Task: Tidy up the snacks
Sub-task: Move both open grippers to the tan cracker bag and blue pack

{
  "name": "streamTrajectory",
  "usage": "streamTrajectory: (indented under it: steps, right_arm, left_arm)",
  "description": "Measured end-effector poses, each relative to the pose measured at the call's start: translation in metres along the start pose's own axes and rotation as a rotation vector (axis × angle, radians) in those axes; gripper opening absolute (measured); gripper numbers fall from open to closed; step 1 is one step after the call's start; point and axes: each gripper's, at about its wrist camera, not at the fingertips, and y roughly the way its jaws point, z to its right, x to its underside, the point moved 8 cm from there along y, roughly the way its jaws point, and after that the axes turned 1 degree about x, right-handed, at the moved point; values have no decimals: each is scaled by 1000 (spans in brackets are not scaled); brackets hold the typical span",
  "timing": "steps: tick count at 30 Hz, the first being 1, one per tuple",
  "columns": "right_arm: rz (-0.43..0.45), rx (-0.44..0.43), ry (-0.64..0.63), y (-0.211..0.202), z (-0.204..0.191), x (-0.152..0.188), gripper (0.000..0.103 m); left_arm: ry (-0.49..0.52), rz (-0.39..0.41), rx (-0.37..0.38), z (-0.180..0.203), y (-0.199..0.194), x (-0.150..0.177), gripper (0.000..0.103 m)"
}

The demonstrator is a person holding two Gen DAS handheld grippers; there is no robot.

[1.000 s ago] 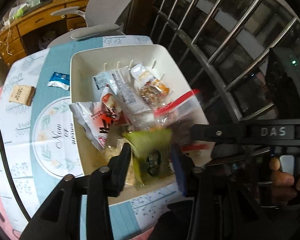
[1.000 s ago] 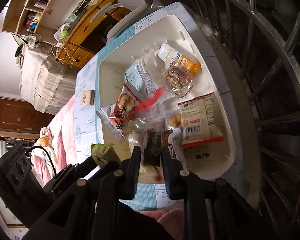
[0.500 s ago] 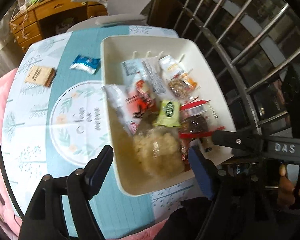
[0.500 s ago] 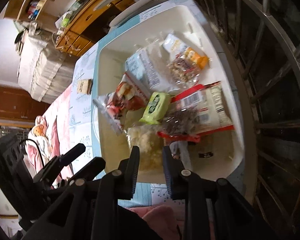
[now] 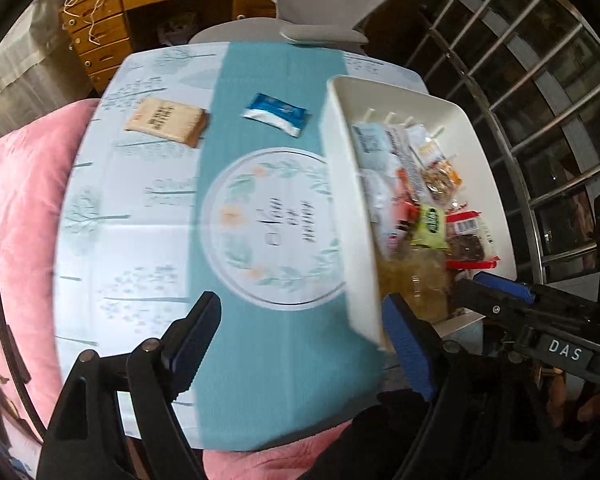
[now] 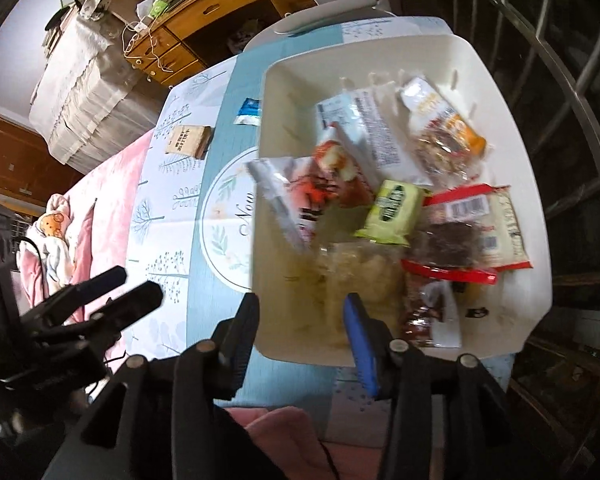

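Note:
A cream tub [image 5: 350,200] [image 6: 496,92] holds several snack packets, among them a green packet [image 5: 432,226] [image 6: 394,210] and a red-edged clear bag [image 6: 452,246]. Two packets lie on the tablecloth outside it: a blue one [image 5: 274,113] [image 6: 249,111] and a tan one [image 5: 167,120] [image 6: 188,142]. My left gripper [image 5: 300,320] is open and empty above the table's near edge, left of the tub. My right gripper [image 6: 300,320] is open and empty over the tub's near wall.
The round table has a pale blue and teal cloth [image 5: 148,216]. A grey chair [image 5: 316,8] and a wooden desk [image 5: 140,12] stand behind it. Metal window bars [image 5: 540,60] run along the right. Pink bedding [image 5: 16,200] lies to the left.
My left gripper let go of the green packet, which now lies in the tub, and swung left. My right gripper released the clear bag, opened and pulled back.

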Motion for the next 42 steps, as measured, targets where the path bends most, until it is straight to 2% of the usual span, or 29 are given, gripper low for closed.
streamTrajectory:
  steps: [4, 11, 19, 23, 26, 31, 37, 42]
  right_arm:
    - [18, 38, -15, 5, -29, -6, 55]
    - [59, 160, -97, 22, -81, -24, 67]
    - [116, 287, -153, 47, -120, -52, 68]
    - [152, 344, -183, 55, -131, -67, 69]
    - [172, 354, -210, 65, -137, -79, 73]
    - [247, 354, -215, 82, -142, -104, 74]
    - [401, 340, -98, 106, -134, -135, 74]
    - [508, 314, -35, 123, -130, -156, 74]
  left_arm:
    - [-7, -27, -23, -42, -11, -5, 83]
    - [-60, -87, -19, -111, -16, -18, 83]
    - [-180, -166, -4, -176, 4, -44, 83]
    - [-258, -164, 13, -195, 14, -63, 84]
    - [-316, -157, 37, -200, 24, -79, 88]
    - [-419, -182, 48, -210, 53, -111, 89]
    - [-533, -169, 30, -221, 89, -147, 89]
    - [-629, -209, 58, -228, 120, -164, 89]
